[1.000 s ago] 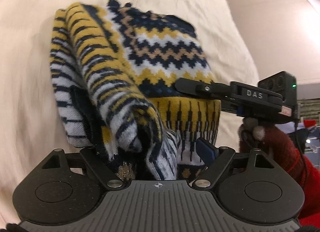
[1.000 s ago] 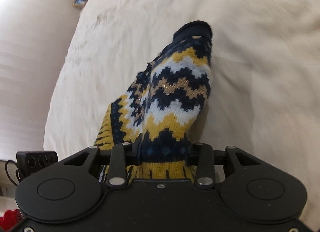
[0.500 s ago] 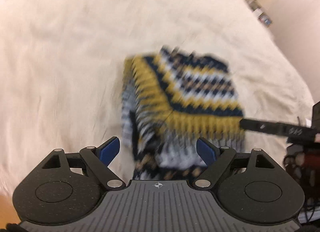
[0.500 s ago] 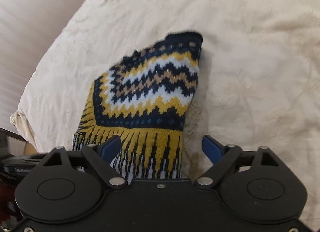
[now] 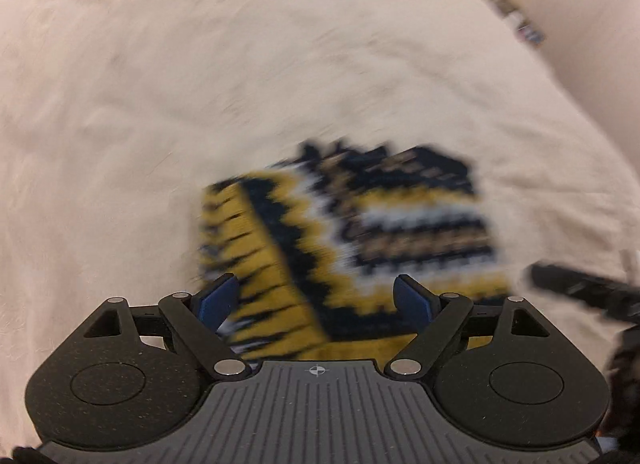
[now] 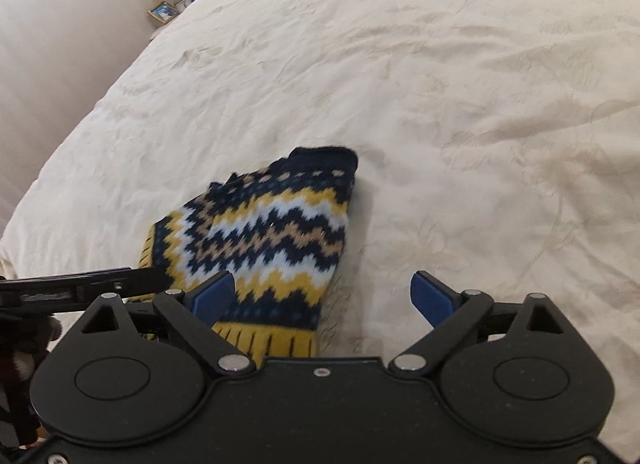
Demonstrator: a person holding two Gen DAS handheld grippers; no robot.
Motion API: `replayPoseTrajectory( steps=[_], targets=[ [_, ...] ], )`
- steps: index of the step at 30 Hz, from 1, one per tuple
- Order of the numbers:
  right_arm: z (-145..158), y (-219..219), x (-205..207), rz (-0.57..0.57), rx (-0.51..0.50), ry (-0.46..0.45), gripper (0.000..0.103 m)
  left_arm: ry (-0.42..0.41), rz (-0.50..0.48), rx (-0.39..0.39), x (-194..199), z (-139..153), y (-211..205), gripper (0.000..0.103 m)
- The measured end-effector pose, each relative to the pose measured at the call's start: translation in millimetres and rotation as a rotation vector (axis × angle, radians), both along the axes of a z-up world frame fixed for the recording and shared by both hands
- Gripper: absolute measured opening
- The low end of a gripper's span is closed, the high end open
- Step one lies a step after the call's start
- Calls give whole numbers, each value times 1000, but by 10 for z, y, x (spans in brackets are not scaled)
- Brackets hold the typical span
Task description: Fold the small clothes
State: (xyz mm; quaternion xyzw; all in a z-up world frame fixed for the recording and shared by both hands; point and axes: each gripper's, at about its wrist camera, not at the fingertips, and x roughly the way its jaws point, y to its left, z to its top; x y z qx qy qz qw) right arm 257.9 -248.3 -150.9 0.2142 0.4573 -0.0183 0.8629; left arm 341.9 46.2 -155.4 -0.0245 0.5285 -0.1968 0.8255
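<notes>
A small knitted garment [image 6: 264, 240] with navy, yellow, white and tan zigzag bands lies folded on the cream bedspread [image 6: 440, 84]. It shows blurred in the left wrist view [image 5: 352, 232]. My left gripper [image 5: 318, 300] is open and empty, just above the garment's near edge. My right gripper [image 6: 320, 296] is open and empty, its left finger over the garment's yellow hem. The other gripper shows as a dark bar at the right of the left wrist view [image 5: 584, 296] and at the left of the right wrist view [image 6: 80, 288].
The bedspread spreads wide on all sides of the garment. A pale wall or headboard [image 6: 60, 44] stands at the far left, with a lamp and a framed picture [image 6: 163, 11] beside the bed.
Both grippers let go of the garment and opened. It dropped folded onto the bedspread. Both grippers pulled back and up from it.
</notes>
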Motion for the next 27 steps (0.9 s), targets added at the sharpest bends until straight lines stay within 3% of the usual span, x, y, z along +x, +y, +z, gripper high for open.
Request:
replayPoseTrajectory(
  steps=[2, 5, 12, 17, 23, 27],
  targets=[
    [-11, -11, 60, -9, -21, 1, 96, 60, 22, 60, 33, -167, 94, 85],
    [-64, -42, 186, -30, -46, 15, 96, 117, 59, 21, 3, -320, 265, 93],
    [-456, -90, 651, -45, -74, 125, 97, 130, 60, 5, -38, -357, 329, 95],
    [-719, -4, 871, 21, -131, 207, 103, 141, 38, 6, -9, -338, 325, 96],
    [-582, -46, 703, -1, -114, 158, 103, 109, -27, 15, 39, -197, 340, 96],
    [-371, 34, 340, -29, -107, 95, 103, 71, -85, 22, 23, -66, 378, 97]
  ],
)
